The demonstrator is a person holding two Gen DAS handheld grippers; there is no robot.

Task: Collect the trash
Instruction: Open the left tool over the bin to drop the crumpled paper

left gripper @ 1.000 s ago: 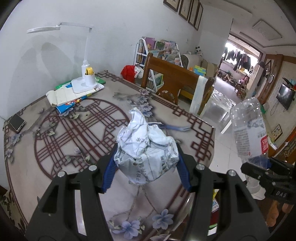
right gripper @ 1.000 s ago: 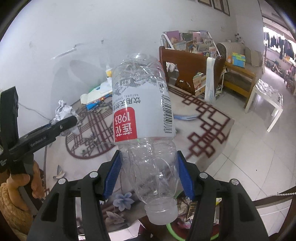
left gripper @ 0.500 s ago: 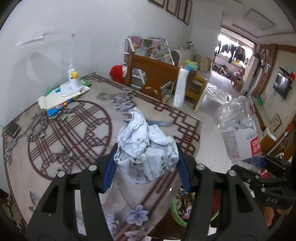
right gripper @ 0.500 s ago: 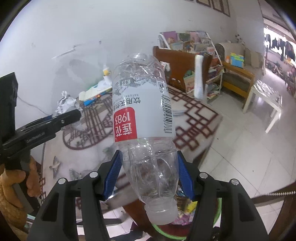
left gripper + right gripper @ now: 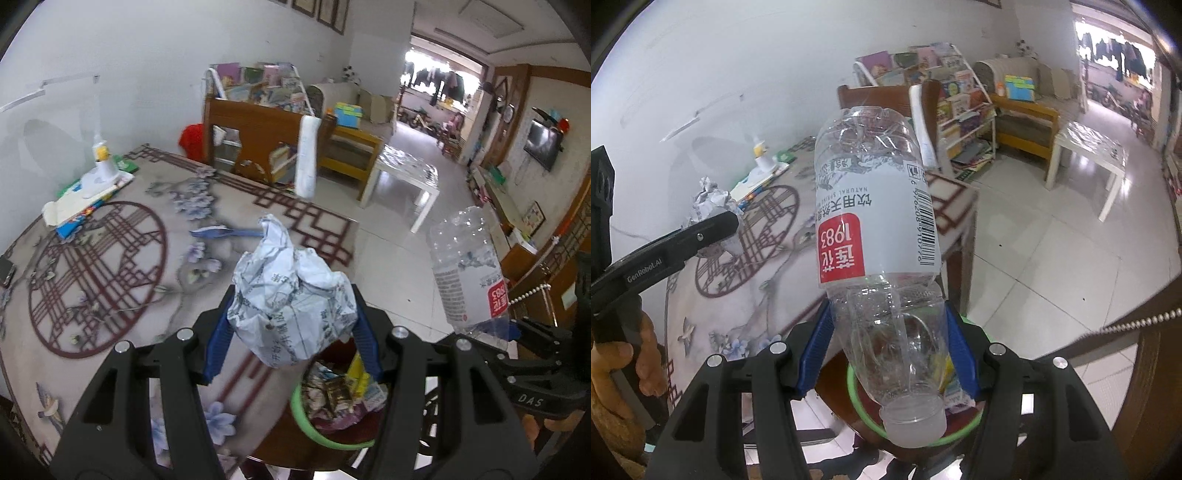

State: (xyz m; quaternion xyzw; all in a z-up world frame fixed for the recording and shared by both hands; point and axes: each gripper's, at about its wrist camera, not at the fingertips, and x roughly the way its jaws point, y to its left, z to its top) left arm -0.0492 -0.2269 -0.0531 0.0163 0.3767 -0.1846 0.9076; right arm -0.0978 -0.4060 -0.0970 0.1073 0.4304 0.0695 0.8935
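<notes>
Paper came first on the left: a crumpled paper ball (image 5: 291, 302) sat pinched between the blue pads of the left hand-held gripper (image 5: 291, 332), held in the air past the edge of the table (image 5: 110, 258) and just above the green-rimmed trash bin (image 5: 306, 417), which already held wrappers. The ball looked light and soft; it would likely squash under pressure rather than slip, so a grip across its widest part, as here, seemed sound, and it should drop freely once the fingers part. To the right, the right hand-held gripper (image 5: 886, 343) was clamped on the clear plastic bottle (image 5: 879, 221), held cap-down, its pads on the shoulder below the label and its cap hanging over the bin's rim (image 5: 857, 398). The bottle appeared empty, so light, but thin-walled and smooth; it may buckle or slide if squeezed on the label, and the ribbed shoulder looked like the safer hold.

Against the frame from one second earlier, both views had swung away from the table's middle toward its edge: then the left camera showed only patterned tabletop beneath the paper, whereas now the bin lay below both items. Neither grip had changed.
</notes>
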